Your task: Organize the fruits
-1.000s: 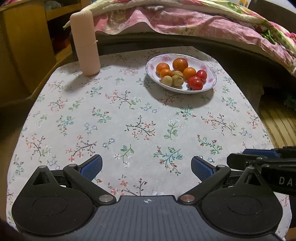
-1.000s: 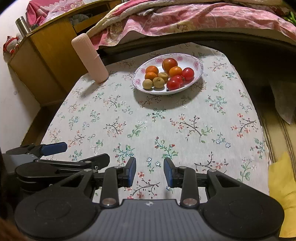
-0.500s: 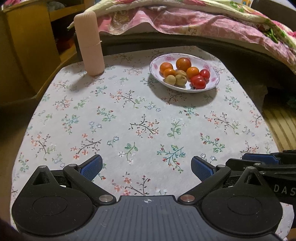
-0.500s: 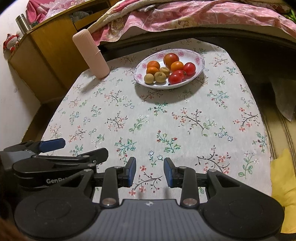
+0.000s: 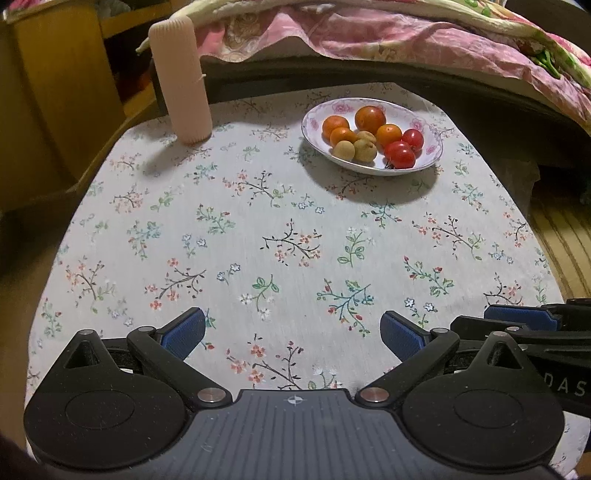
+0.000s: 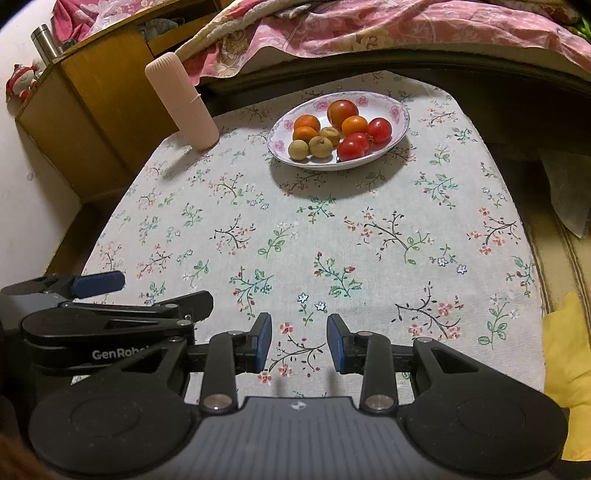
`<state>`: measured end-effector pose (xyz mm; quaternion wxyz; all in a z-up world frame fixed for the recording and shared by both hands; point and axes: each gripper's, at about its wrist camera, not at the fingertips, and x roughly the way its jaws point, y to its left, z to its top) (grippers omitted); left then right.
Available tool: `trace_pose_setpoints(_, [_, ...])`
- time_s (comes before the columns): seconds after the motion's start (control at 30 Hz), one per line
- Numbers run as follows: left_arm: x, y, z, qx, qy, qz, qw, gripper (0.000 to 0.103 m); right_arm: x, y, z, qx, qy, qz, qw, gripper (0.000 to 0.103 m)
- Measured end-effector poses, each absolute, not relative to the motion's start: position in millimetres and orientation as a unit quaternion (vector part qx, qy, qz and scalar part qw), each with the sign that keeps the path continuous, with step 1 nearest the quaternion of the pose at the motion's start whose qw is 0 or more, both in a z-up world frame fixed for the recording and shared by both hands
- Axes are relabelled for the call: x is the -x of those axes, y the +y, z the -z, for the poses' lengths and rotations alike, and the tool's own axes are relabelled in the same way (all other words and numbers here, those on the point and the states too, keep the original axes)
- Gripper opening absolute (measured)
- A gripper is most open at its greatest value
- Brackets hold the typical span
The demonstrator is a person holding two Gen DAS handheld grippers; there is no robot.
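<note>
A white flowered bowl (image 5: 430, 149) (image 6: 397, 112) stands at the far side of the table. It holds several oranges (image 5: 370, 117) (image 6: 342, 109), red tomatoes (image 5: 400, 154) (image 6: 352, 146) and small tan fruits (image 5: 365, 150) (image 6: 320, 146). My left gripper (image 5: 293, 330) is wide open and empty, low over the near edge of the table. My right gripper (image 6: 299, 343) is open with a narrower gap, empty, beside it on the right. Both are far from the bowl.
A tall pink ribbed cylinder (image 5: 181, 79) (image 6: 183, 105) stands at the far left of the floral tablecloth (image 5: 280, 229). A wooden cabinet (image 6: 99, 110) is left of the table, a bed with pink bedding (image 5: 406, 33) behind it. A yellow cloth (image 6: 569, 369) lies at the right.
Both grippers have drawn back and lifted slightly, so the bowl and cylinder sit a little further off. The jaw openings are unchanged.
</note>
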<state>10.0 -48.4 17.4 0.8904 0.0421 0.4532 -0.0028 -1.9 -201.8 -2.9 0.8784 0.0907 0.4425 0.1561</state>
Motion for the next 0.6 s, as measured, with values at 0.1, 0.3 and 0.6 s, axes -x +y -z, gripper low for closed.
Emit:
trace_pose_setpoints(0.1, [-9.0, -50.0, -17.9, -0.051, 0.449, 0.002, 0.892, 0.102, 1.7, -201.0, 4.1, -0.089, 0.445, -0.157, 0.877, 0.035])
trace_pose_setpoints(0.3, [-7.7, -51.3, -19.0, -0.064, 0.439, -0.002, 0.896, 0.102, 0.8, -200.7, 4.1, -0.088, 0.445, -0.158, 0.877, 0.035])
trace_pose_setpoints(0.6, [-7.7, -50.8, -18.5, -0.067, 0.438, -0.004, 0.896, 0.103, 0.5, -200.2, 4.5, -0.088, 0.445, -0.157, 0.877, 0.035])
